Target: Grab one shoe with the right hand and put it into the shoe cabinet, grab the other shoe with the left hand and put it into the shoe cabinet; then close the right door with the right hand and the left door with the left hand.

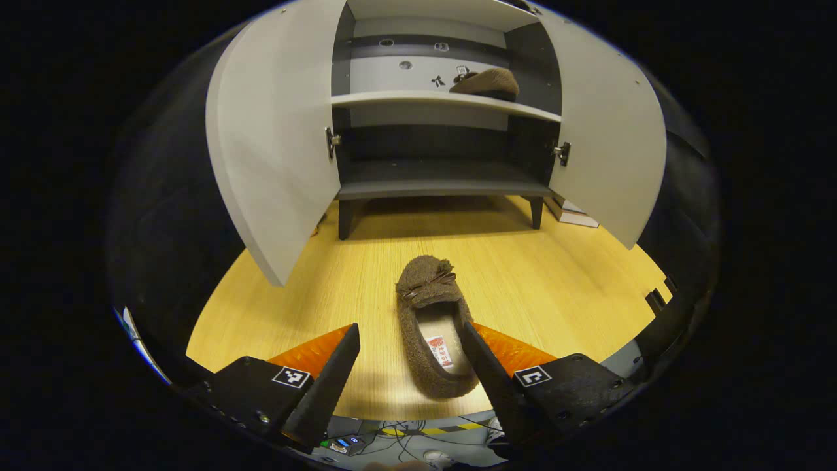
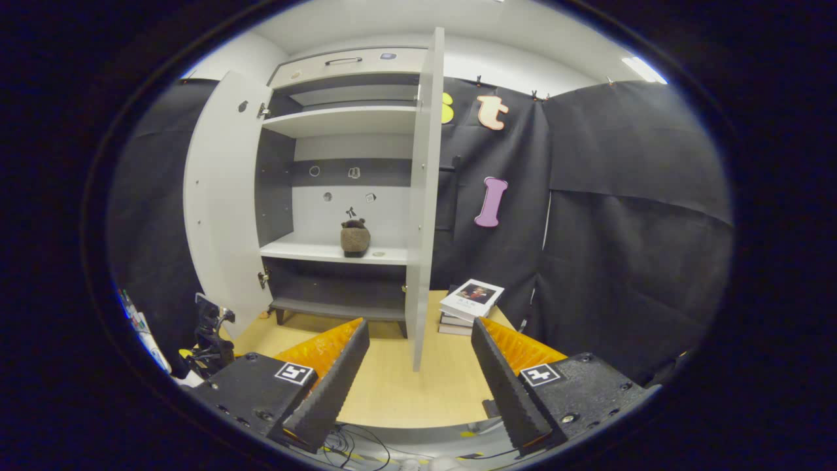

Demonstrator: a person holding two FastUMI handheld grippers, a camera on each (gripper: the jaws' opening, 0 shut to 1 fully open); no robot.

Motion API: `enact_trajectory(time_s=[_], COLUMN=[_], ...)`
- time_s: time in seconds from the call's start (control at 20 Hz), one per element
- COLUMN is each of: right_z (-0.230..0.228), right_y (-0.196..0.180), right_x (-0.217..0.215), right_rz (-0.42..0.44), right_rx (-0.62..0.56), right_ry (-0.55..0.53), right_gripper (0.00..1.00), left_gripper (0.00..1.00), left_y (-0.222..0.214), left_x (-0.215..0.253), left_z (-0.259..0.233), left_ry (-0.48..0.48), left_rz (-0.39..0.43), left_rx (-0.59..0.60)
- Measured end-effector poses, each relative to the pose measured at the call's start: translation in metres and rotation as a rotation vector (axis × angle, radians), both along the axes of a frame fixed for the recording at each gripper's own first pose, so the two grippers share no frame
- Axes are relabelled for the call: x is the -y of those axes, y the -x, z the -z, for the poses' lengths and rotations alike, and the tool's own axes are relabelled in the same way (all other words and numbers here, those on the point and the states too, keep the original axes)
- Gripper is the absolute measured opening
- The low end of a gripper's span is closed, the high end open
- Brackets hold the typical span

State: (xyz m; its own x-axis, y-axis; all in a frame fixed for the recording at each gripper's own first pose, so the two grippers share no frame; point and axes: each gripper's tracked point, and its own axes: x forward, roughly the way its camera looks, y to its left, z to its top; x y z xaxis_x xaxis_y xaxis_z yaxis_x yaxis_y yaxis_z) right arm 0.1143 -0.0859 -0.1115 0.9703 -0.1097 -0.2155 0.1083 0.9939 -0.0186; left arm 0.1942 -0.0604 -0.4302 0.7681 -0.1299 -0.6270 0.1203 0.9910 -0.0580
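Left gripper (image 1: 410, 347): spread wide around the brown shoe (image 1: 434, 327) on the table (image 1: 562, 275) (heel end between fingers, no contact).
Right gripper (image 2: 418, 347): wide, empty.
Other shoe (image 2: 355, 237): on cabinet shelf (image 2: 314, 250).
Doors: both open.

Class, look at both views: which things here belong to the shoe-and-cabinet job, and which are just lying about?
Belongs to the job:
- brown slipper on the table
- second slipper on the cabinet shelf
- shoe cabinet
- left door, open
- right door, open
- left tongs and right tongs, both open

Just lying about:
- stack of books beside the cabinet
- cables below the table edge
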Motion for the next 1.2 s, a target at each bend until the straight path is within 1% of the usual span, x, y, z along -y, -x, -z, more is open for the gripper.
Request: enact_trajectory(time_s=[0.2,0.4,0.55,0.65,0.7,0.75,0.85,0.9,0.95,1.0,1.05,1.1,1.15,1.2], right_z=[0.008,0.018,0.021,0.020,0.019,0.018,0.018,0.017,0.016,0.015,0.013,0.012,0.011,0.010], right_y=[-0.005,-0.011,-0.013,-0.016,-0.016,-0.018,-0.018,-0.018,-0.017,-0.017,-0.015,-0.014,-0.014,-0.012], right_x=[0.006,0.011,0.014,0.016,0.017,0.017,0.017,0.018,0.017,0.017,0.017,0.015,0.015,0.014], right_rz=[0.024,0.044,0.053,0.059,0.062,0.062,0.060,0.057,0.057,0.055,0.054,0.051,0.049,0.045], right_rx=[-0.030,-0.057,-0.067,-0.065,-0.063,-0.061,-0.060,-0.059,-0.056,-0.050,-0.045,-0.040,-0.037,-0.034], right_ry=[-0.007,-0.013,-0.019,-0.016,-0.015,-0.013,-0.007,-0.007,-0.006,-0.008,-0.012,-0.016,-0.021,-0.024], right_gripper=[1.00,1.00,1.00,1.00,1.00,1.00,1.00,1.00,1.00,1.00,1.00,1.00,1.00,1.00], left_gripper=[0.97,0.97,0.97,0.96,1.00,0.92,0.82,0.72,0.36,0.19,0.08,0.07,0.02,0.01], left_y=[-0.027,-0.058,-0.078,-0.088,-0.092,-0.095,-0.096,-0.096,-0.097,-0.099,-0.100,-0.100,-0.098,-0.095], left_x=[-0.008,-0.014,-0.013,-0.008,-0.004,-0.001,0.012,0.015,0.007,0.002,0.005,0.006,0.005,0.006], left_z=[0.035,0.057,0.071,0.075,0.076,0.075,0.076,0.076,0.074,0.072,0.073,0.071,0.068,0.060], left_ry=[-0.024,-0.044,-0.039,-0.018,-0.009,-0.003,0.037,0.031,-0.012,-0.049,-0.052,-0.050,-0.054,-0.052], left_rz=[-0.008,-0.008,-0.015,-0.020,-0.020,-0.019,-0.001,-0.010,-0.032,-0.049,-0.042,-0.041,-0.041,-0.034], left_rx=[-0.050,-0.059,-0.059,-0.051,-0.046,-0.037,-0.047,-0.050,-0.052,-0.041,-0.050,-0.059,-0.065,-0.062])
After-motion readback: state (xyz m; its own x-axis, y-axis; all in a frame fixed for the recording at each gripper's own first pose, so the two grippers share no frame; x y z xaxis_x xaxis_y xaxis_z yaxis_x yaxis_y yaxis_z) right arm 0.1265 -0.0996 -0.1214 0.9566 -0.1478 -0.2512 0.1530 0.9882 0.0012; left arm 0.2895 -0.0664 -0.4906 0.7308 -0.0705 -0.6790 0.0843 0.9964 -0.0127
